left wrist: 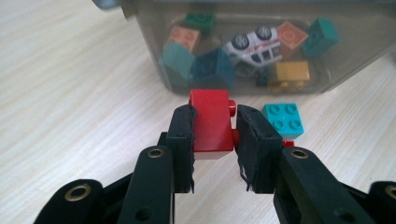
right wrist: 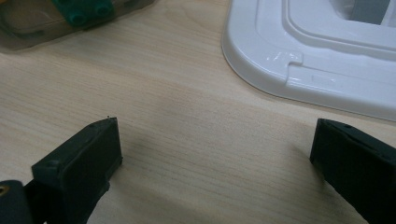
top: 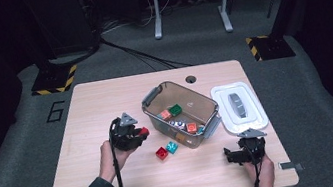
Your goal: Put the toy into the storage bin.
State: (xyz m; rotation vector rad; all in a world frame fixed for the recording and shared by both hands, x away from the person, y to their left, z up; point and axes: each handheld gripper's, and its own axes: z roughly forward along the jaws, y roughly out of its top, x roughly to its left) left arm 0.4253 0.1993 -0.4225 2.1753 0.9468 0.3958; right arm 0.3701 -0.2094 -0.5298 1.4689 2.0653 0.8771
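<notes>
My left gripper (top: 139, 133) is shut on a red brick (left wrist: 211, 122), held above the table just left of the clear plastic bin (top: 152, 97). Its pads (left wrist: 181, 135) press both sides of the brick. The bin (left wrist: 140, 28) holds several coloured bricks and a white toy car (left wrist: 254, 44). On the table in front of the bin lie a second red brick (top: 162, 153) and a teal brick (top: 172, 147), the teal brick (left wrist: 283, 119) showing just right of my jaws. My right gripper (top: 228, 154) rests open near the table's front right, nothing between its jaws (right wrist: 215, 158).
The bin's white lid (top: 239, 107) lies flat to the right of the bin, and its corner (right wrist: 299, 56) is just ahead of my right gripper. A round hole (top: 190, 78) sits at the table's far edge. Bare wood spreads at front centre and left.
</notes>
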